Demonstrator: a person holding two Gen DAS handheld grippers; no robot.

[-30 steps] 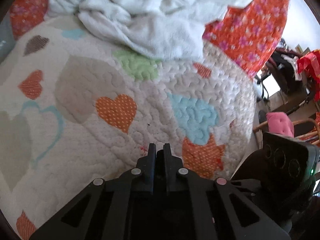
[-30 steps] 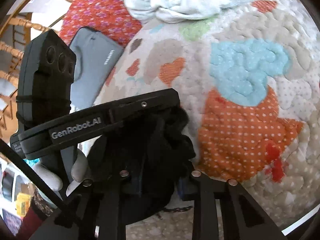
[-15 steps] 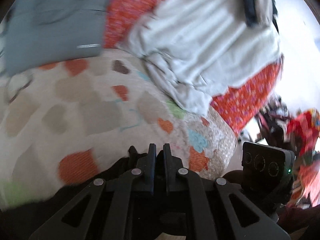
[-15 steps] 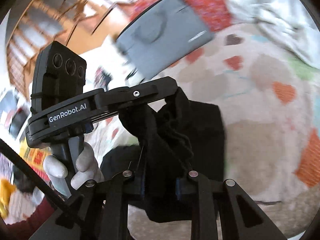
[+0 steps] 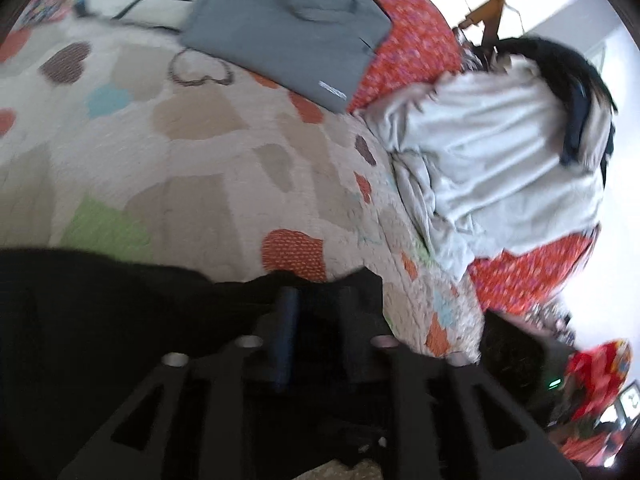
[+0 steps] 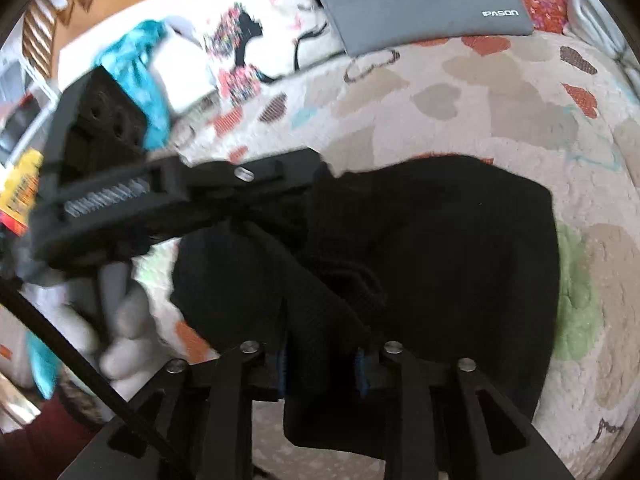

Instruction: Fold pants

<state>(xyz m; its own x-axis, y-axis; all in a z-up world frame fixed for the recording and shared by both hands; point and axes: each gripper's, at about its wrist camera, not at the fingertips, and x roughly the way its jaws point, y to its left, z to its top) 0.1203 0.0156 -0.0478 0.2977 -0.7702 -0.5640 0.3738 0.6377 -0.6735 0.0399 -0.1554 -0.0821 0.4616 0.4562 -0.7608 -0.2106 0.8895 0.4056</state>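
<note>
The black pants (image 6: 452, 248) lie partly spread on the heart-patterned quilt (image 6: 480, 92), with a bunched edge lifted toward me. My right gripper (image 6: 320, 360) is shut on that bunched black fabric. My left gripper (image 6: 320, 176) shows in the right wrist view, coming in from the left with its tip in the same bunch of pants. In the left wrist view the pants (image 5: 120, 312) fill the lower left, and my left gripper (image 5: 316, 304) has its fingers slightly apart with black fabric around them.
A grey laptop sleeve (image 5: 288, 28) lies at the far side of the quilt (image 5: 200, 168), against a red floral pillow (image 5: 408, 32). A heap of white laundry (image 5: 500, 160) sits at the right. Pillows and a teal cloth (image 6: 140, 80) lie at the far left.
Both grippers have swung with the pants across the quilt, and the black fabric now lies spread out on it. The left gripper's fingers, pressed together before, now stand slightly apart.
</note>
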